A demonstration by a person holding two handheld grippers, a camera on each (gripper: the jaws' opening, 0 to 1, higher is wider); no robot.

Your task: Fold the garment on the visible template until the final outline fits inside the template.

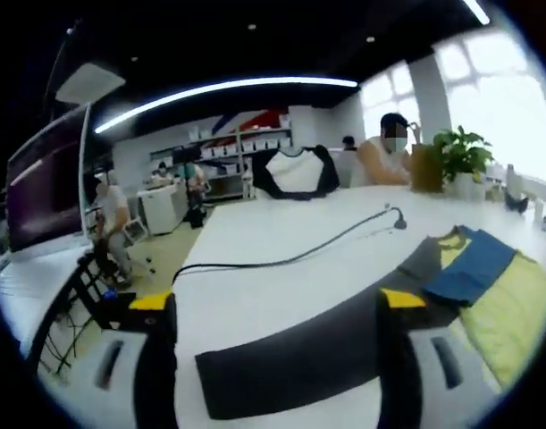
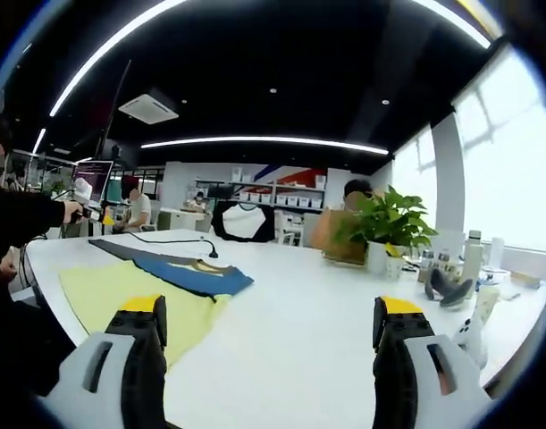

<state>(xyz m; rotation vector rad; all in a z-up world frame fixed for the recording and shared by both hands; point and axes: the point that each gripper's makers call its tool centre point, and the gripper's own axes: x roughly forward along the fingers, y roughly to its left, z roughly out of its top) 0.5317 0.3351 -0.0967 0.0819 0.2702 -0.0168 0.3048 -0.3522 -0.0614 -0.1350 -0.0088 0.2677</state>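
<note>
The yellow, blue and dark grey garment (image 1: 451,286) lies spread flat on the long white table (image 1: 281,241), its grey sleeve (image 1: 299,357) stretching between the left gripper (image 1: 277,349) jaws, which stand wide apart and hold nothing. A thin black cable (image 1: 290,257) snakes across the table beyond it. In the right gripper view the garment (image 2: 156,286) lies left of centre; the right gripper (image 2: 268,349) also stands wide and empty over bare tabletop. A potted green plant (image 2: 389,228) sits farther back. I cannot make out a template outline, perhaps through blur.

Soft matt cloth garment (image 2: 156,281) on smooth table (image 2: 326,304).
</note>
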